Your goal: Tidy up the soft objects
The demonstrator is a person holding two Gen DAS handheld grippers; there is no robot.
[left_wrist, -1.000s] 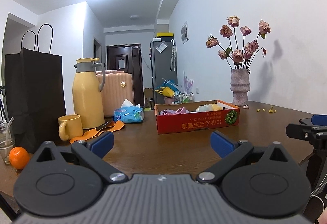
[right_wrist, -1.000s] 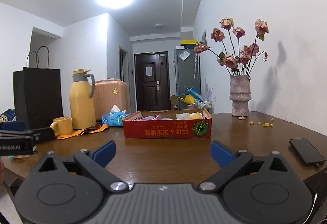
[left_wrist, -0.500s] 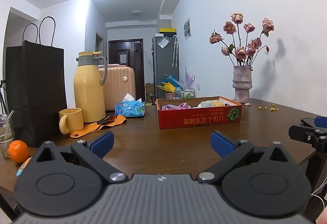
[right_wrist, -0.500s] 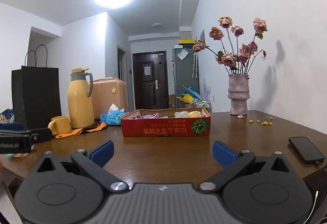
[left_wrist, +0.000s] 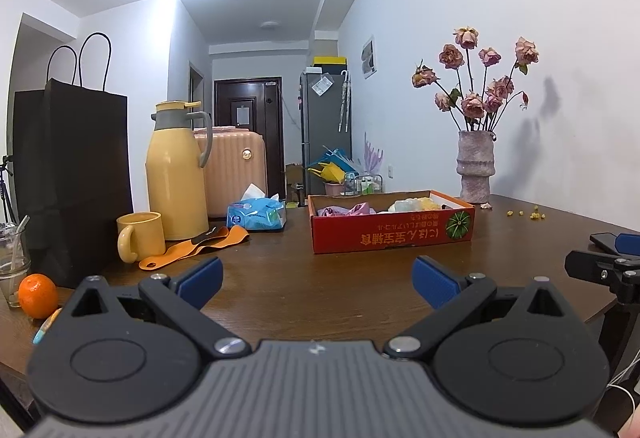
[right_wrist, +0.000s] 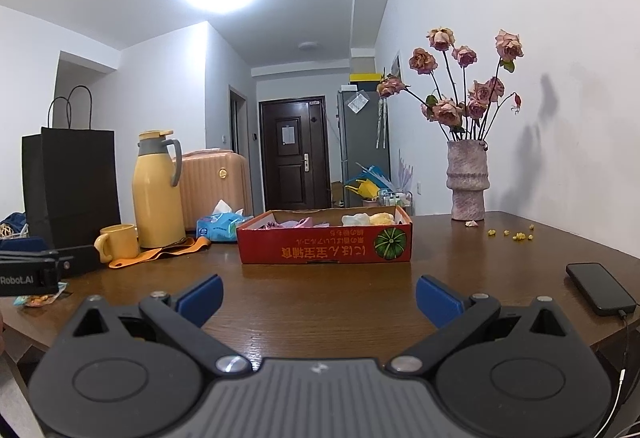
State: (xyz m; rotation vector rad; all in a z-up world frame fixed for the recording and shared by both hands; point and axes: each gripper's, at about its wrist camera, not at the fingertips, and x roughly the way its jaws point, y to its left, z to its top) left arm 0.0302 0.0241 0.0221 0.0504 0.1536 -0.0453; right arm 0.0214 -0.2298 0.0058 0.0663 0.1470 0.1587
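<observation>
Straight ahead of both grippers, well beyond their fingertips, a shallow red cardboard box (left_wrist: 392, 234) is set on the brown wooden table (left_wrist: 320, 278), and the soft objects (left_wrist: 348, 209) are seen inside it: pink pieces toward the left end and pale white and yellow pieces (right_wrist: 368, 219) toward the right end. Nothing is held by the left gripper (left_wrist: 316, 276); its blue-padded fingers (left_wrist: 200, 276) are spread wide apart above bare tabletop. The right gripper (right_wrist: 318, 294) is likewise spread wide and empty, with the box centred between its fingers in its own view. To the left of the box, as seen from the left gripper, a blue tissue pack (left_wrist: 256, 213), a yellow thermos jug (left_wrist: 176, 174), a yellow mug (left_wrist: 140, 236), an orange strap (left_wrist: 192, 246) and a black paper bag (left_wrist: 72, 174) are ranged along the table, and an orange (left_wrist: 38, 296) is placed near the left edge. Beyond the box on the right, a vase of dried roses (right_wrist: 467, 178) is stood against the wall. A dark phone (right_wrist: 600, 288) is laid on the table just right of the right gripper.
</observation>
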